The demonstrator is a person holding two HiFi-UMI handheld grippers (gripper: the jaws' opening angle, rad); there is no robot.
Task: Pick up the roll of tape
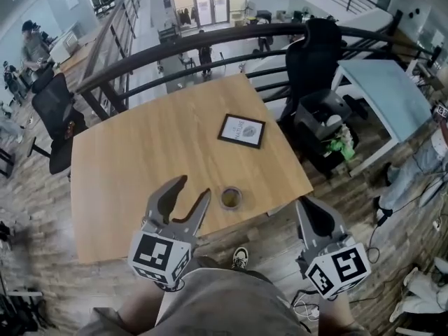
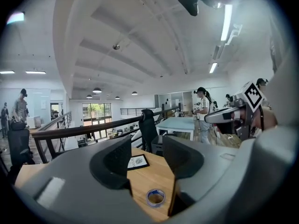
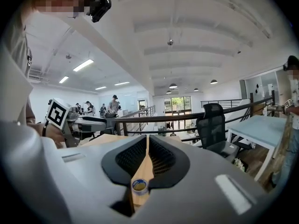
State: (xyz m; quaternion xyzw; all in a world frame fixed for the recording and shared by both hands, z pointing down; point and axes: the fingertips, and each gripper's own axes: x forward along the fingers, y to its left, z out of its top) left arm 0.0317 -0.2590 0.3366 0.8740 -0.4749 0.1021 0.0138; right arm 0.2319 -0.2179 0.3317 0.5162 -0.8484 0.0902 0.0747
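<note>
Observed from beside the person. The left gripper [image 1: 192, 189] is held low over the near edge of the wooden table [image 1: 133, 159], its jaws spread wide with nothing between them. Its own view confirms this: the gap of the left gripper [image 2: 146, 149] frames bare tabletop, with the roll of tape [image 2: 155, 197] lying ahead of the jaws and not yet touched. That opening and heading look like preparation for an approach, in my judgement.

The roll of tape [image 1: 230, 197] lies flat on the table near the front edge, hole upward. It is just to the right of the left gripper's tips and apart from them. Further back on the table, well apart from the roll, a dark-framed card [image 1: 241, 130] lies flat; it plays no part in the task.

The right gripper [image 1: 304, 203] hangs off the table, beyond the near right corner and over the floor, its jaws pressed together at the tips and holding nothing. In its own view, the right gripper [image 3: 147, 143] shows only a thin wedge of tabletop and the roll between its pads. It appears parked out of the way.

A black chair [image 1: 312, 54] stands behind the table's far right corner, against the railing. Assessment: the pick-up has not begun; the roll is untouched.
</note>
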